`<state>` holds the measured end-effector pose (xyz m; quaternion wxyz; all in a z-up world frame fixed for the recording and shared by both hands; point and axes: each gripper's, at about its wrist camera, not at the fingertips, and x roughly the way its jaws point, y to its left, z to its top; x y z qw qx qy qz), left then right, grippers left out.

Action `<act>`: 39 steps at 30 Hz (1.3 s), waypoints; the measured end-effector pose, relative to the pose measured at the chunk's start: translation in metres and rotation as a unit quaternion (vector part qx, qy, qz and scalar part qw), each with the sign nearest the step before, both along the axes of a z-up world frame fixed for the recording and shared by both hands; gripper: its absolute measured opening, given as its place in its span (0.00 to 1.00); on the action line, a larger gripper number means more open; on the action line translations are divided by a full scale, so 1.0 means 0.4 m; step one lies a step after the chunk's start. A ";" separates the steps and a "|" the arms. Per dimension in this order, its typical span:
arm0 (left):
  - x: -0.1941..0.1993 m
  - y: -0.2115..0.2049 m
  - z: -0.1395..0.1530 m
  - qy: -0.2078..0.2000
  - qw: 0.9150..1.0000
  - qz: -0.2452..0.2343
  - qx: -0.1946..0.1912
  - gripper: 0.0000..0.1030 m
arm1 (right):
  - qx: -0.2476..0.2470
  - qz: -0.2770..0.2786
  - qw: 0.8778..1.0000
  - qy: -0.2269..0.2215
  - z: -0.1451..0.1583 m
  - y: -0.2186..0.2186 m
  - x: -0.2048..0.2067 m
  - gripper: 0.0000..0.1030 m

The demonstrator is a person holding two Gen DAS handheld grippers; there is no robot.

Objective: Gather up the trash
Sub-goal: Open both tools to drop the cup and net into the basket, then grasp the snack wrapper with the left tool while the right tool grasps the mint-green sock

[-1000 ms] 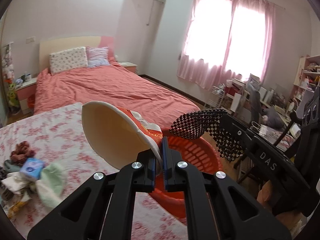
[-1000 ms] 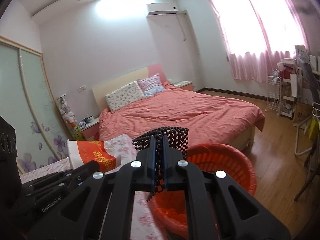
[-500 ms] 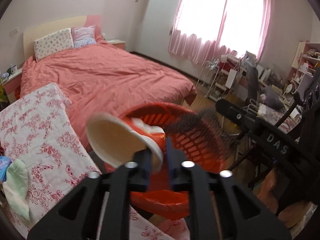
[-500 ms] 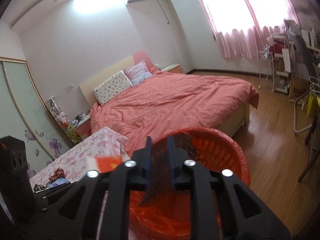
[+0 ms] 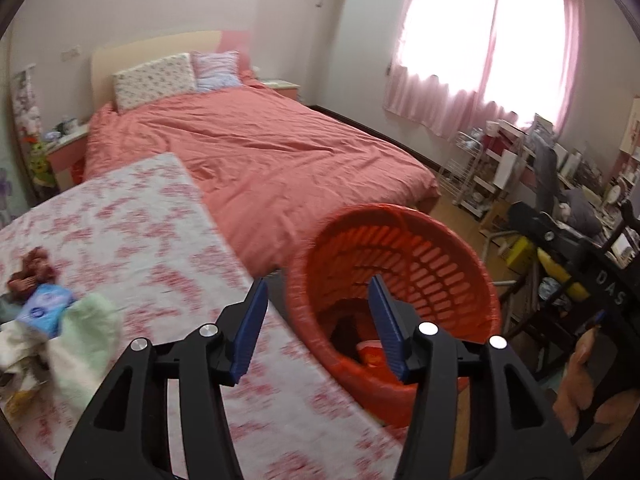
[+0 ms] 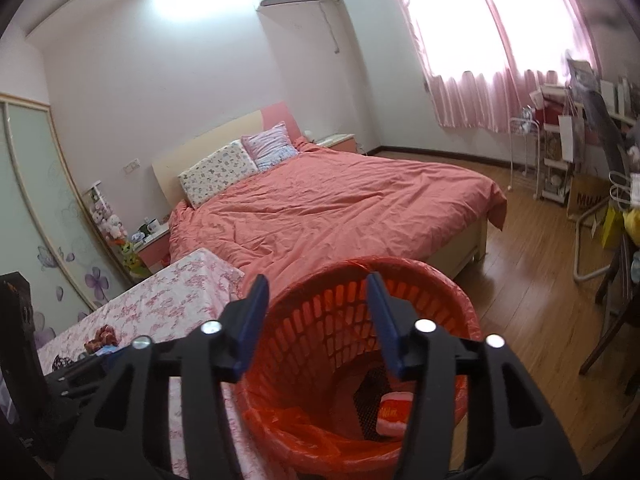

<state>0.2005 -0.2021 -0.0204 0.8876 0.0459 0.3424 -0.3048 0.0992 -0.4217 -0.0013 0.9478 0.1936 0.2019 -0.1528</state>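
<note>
You are holding the left gripper (image 5: 316, 320) with its jaws spread wide and nothing between them, over the near rim of the red basket (image 5: 436, 240). You are holding the right gripper (image 6: 316, 316) the same way: jaws apart, gripping nothing, pointing into the same red basket (image 6: 460, 304) from above its near side.

2 pieces of trash are lying at the basket bottom: a red-and-white wrapper (image 6: 394, 410) and, touching it on the left, a black mesh piece (image 6: 370, 394). In the left wrist view the wrapper (image 5: 370, 354) is partly showing between the fingers; the mesh is too dark to make out there.

The basket is standing on the floor, just beside the table with the floral cloth (image 5: 140, 232). At the cloth's left edge a pile of items (image 5: 48, 320) is lying, well apart from the basket. A bed with a coral cover (image 6: 340, 208) is filling the background.
</note>
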 end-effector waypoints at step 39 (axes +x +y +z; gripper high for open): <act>-0.053 0.742 -0.053 -0.019 0.963 0.267 0.015 0.70 | -0.044 0.269 0.944 0.186 -0.212 0.779 0.352 0.35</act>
